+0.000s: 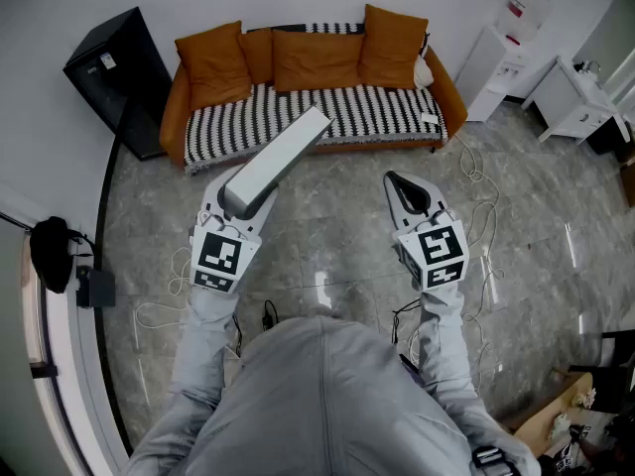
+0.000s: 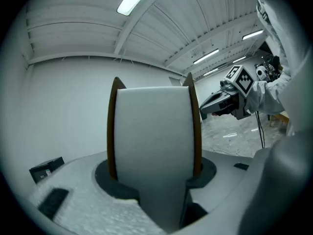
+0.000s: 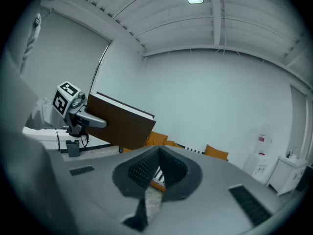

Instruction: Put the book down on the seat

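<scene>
A thick book (image 1: 276,162) with brown covers and a white page edge is clamped in my left gripper (image 1: 238,206), raised over the floor and pointing toward the sofa. In the left gripper view the book (image 2: 154,141) fills the space between the jaws. The sofa seat (image 1: 377,112) has a black-and-white striped cover and lies beyond the book, with orange cushions (image 1: 317,59) along its back. My right gripper (image 1: 402,188) hovers to the right of the book, jaws together with nothing in them. From the right gripper view the book (image 3: 122,124) shows at the left, above the sofa.
A black cabinet (image 1: 119,67) stands left of the sofa. A white water dispenser (image 1: 501,53) and a white table (image 1: 575,97) stand at its right. Cables (image 1: 476,181) trail over the glossy marble floor. A small white object (image 1: 429,118) lies on the seat's right end.
</scene>
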The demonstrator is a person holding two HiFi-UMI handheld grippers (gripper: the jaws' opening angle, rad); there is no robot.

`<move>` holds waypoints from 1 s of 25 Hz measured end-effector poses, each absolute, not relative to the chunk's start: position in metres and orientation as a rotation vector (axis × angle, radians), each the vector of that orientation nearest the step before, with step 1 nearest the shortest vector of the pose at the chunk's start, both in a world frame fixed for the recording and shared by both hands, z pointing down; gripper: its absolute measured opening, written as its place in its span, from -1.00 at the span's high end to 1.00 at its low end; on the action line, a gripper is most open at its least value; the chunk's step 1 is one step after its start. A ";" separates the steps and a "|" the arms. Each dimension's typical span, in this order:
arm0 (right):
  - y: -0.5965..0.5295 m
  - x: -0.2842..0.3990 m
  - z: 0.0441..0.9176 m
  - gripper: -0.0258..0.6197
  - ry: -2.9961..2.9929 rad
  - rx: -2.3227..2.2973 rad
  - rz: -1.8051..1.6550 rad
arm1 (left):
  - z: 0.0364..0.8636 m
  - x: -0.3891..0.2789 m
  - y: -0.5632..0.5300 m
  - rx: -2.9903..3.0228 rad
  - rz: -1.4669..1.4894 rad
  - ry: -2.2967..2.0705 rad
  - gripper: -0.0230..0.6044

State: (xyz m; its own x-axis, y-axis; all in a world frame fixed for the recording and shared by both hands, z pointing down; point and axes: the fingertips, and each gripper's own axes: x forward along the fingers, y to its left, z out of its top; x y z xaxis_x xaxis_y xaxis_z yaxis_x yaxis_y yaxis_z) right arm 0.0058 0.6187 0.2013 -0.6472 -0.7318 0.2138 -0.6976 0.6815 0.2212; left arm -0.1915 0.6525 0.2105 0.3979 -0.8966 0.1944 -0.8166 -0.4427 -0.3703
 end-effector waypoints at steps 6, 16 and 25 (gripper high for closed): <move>0.615 0.009 0.200 0.83 -2.600 1.136 -0.187 | 0.208 -0.185 0.648 -2.432 -0.541 1.512 0.21; 0.612 0.021 0.200 0.83 -2.643 1.144 -0.152 | 0.210 -0.175 0.644 -2.429 -0.553 1.511 0.21; 0.605 0.054 0.205 0.83 -2.657 1.127 -0.108 | 0.216 -0.147 0.642 -2.423 -0.572 1.543 0.21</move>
State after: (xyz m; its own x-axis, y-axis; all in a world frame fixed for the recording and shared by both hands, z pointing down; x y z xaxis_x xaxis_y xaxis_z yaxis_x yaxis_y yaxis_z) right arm 0.0537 0.6054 0.2052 -0.6686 -0.7157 0.2020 -0.6969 0.6978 0.1655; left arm -0.1465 0.6425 0.2165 0.3756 -0.9031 0.2081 -0.8208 -0.4284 -0.3779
